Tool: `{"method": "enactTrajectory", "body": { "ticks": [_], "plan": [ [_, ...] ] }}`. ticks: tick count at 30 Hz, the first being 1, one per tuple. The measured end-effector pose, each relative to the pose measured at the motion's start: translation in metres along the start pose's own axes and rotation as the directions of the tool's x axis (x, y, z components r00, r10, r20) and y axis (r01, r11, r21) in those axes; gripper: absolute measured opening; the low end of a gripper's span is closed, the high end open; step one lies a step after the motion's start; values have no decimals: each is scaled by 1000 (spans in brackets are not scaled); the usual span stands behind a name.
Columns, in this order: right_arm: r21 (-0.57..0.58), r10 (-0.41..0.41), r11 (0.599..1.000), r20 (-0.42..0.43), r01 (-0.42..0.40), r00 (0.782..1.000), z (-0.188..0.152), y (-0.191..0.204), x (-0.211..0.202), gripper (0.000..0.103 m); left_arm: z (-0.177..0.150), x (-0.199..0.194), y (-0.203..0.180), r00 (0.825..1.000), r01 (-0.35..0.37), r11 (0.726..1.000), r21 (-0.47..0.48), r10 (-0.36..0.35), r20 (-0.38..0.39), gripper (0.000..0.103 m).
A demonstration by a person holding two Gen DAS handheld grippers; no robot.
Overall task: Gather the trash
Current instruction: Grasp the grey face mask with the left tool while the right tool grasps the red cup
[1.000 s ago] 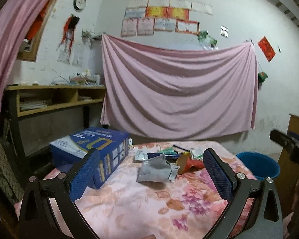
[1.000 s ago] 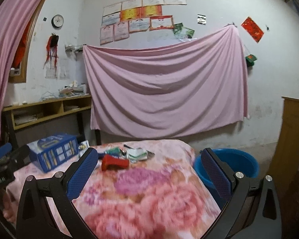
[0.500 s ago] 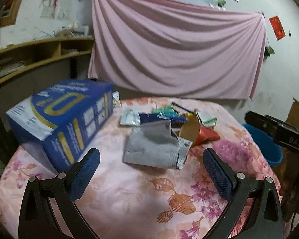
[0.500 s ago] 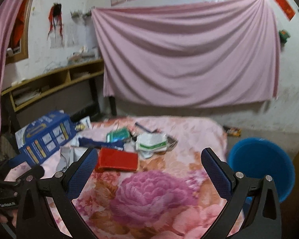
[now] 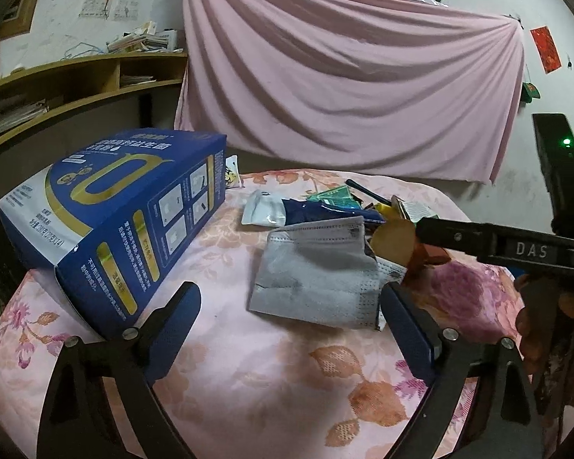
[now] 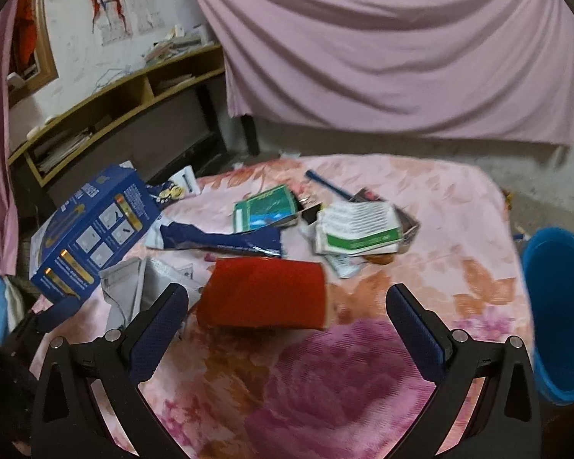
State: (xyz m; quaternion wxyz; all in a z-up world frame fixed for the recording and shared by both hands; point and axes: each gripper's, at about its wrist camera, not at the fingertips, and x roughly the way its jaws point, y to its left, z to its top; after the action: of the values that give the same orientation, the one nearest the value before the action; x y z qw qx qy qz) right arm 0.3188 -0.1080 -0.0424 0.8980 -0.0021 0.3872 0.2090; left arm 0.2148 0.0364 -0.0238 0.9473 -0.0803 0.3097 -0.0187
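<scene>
Trash lay heaped mid-counter on the floral cloth (image 6: 459, 199). The red cup (image 6: 264, 292) lay on its side, nearest my right tool (image 6: 287, 315), whose jaws stood wide and held nothing. Beyond the cup I saw a navy wrapper (image 6: 218, 239), a green packet (image 6: 266, 208) and a white-and-green packet (image 6: 357, 227). The grey mask (image 5: 317, 271) lay flat just ahead of my left tool (image 5: 291, 319), also wide and holding nothing, its right finger near the mask's edge. The blue box (image 5: 111, 214) stood at the counter's left. A blue bin (image 6: 560, 313) stood beside the counter's right edge. A pink sheet (image 5: 344, 76) hung on the wall behind.
</scene>
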Motion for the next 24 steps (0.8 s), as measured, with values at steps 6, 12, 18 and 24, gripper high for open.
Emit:
{"method": "enactTrajectory", "body": {
  "ticks": [6,12,18,24],
  "plan": [
    [9,39,999,-63,-38,997,3,6,22,103,1,2,6,999,29,1000,-12,-29,-28,90],
    [16,50,999,-92,-48,995,-3,1,31,94,5,12,15,993,80,995,-67,-86,-85,90],
    [60,85,995,-98,-80,992,-8,-15,29,84,18,30,13,982,112,993,-42,-117,-146,91],
    [68,103,993,-55,-99,993,-12,-28,12,84,24,47,10,971,101,995,-18,-102,-218,90]
  ]
}}
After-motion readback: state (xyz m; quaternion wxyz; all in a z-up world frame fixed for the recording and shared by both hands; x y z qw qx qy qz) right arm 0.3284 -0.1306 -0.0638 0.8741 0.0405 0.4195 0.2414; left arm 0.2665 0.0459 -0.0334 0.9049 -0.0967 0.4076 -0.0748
